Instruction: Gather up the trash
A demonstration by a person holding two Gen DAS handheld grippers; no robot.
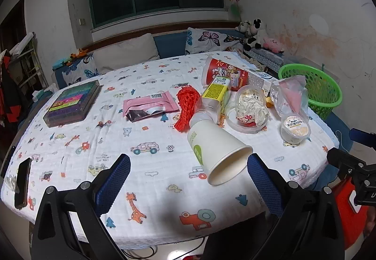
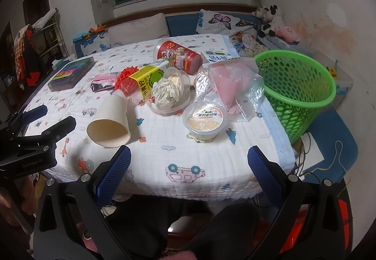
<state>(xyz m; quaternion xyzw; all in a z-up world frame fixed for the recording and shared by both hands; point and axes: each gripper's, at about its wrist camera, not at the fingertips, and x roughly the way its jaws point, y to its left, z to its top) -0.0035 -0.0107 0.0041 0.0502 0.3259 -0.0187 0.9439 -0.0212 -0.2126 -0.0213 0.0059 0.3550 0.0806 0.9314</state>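
Note:
Trash lies on the printed tablecloth (image 1: pixel 152 177). A white paper cup (image 1: pixel 216 151) lies on its side, mouth toward my left gripper (image 1: pixel 188 168), which is open and empty just short of it. Behind the cup lie a yellow-labelled bottle (image 1: pixel 216 93), red netting (image 1: pixel 185 104), a pink wrapper (image 1: pixel 150 104), a clear bowl with crumpled paper (image 1: pixel 249 109), a red snack tub (image 1: pixel 225 74) and a plastic bag (image 1: pixel 291 95). My right gripper (image 2: pixel 189 158) is open and empty, near a sealed pudding cup (image 2: pixel 204 118). The green basket (image 2: pixel 296 86) stands at the table's right edge.
A box of coloured pens (image 1: pixel 72 104) sits far left on the table and a phone (image 1: pixel 22 182) lies at the left edge. A small milk carton (image 2: pixel 221 56) lies behind the bag. A sofa with cushions (image 1: pixel 127 53) and plush toys stands behind the table.

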